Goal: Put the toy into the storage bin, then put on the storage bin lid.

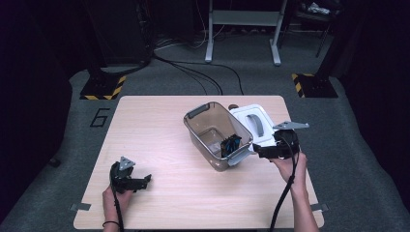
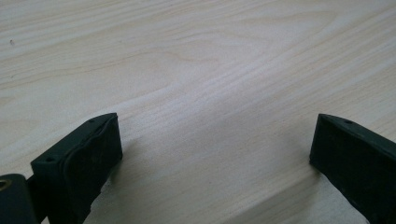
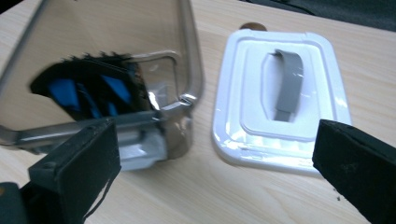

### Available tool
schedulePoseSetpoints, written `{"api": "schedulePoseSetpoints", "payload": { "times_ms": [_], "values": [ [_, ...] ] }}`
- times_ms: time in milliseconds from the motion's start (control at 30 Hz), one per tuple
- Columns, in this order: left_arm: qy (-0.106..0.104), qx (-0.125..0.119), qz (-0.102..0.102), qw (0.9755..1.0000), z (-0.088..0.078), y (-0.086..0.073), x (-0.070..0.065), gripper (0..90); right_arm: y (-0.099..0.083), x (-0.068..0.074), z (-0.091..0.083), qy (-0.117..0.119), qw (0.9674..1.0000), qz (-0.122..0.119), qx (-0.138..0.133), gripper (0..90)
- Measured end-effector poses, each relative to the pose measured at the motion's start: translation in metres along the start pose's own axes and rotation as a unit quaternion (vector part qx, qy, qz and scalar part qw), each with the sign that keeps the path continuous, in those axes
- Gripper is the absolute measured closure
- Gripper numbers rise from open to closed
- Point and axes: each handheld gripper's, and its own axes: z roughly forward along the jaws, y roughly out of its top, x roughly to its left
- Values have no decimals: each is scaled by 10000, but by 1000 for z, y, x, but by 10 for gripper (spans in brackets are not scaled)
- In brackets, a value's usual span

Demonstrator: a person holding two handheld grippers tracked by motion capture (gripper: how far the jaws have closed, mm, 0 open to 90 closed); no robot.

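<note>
A clear plastic box [image 1: 217, 135] sits on the wooden table [image 1: 159, 130], a little right of the middle, with its long side running from far left to near right. Inside it, at the near right end, a black and blue object [image 1: 230, 145] leans against the wall; what it is cannot be told. The white lid [image 1: 252, 124] with a grey handle lies flat on the table just right of the box, touching or nearly touching it. The right gripper [image 1: 261, 151] is at the near right corner of the box, jaws spread wide and released, nothing between them; in the right gripper view the box's grey latch [image 3: 140, 151] lies just past its jaws. The left gripper [image 1: 140, 182] rests near the table's near left edge, well apart from the box, jaws open over bare wood.
</note>
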Motion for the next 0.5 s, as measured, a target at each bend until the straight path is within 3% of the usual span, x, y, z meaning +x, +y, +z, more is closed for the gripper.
{"api": "schedulePoseSetpoints", "payload": {
  "times_ms": [33, 67, 233, 500],
  "values": [
    [0, 0, 0, 10000, 0, 0, 0, 22, -2, -3, 1, -21, 10000, 55, 21, 2],
    [1, -1, 5, 10000, 0, 0, 0, 22, -7, -11, 6, -184, 9998, 80, 76, 2],
    [-38, 82, 25, 10000, -1, 1, 1, 23, -19, -30, 25, -188, 9990, 318, 264, 0],
    [-22, 54, 20, 10000, -1, 0, 0, 23, -26, -47, 48, -168, 9973, 603, 388, 1]
  ]
}}
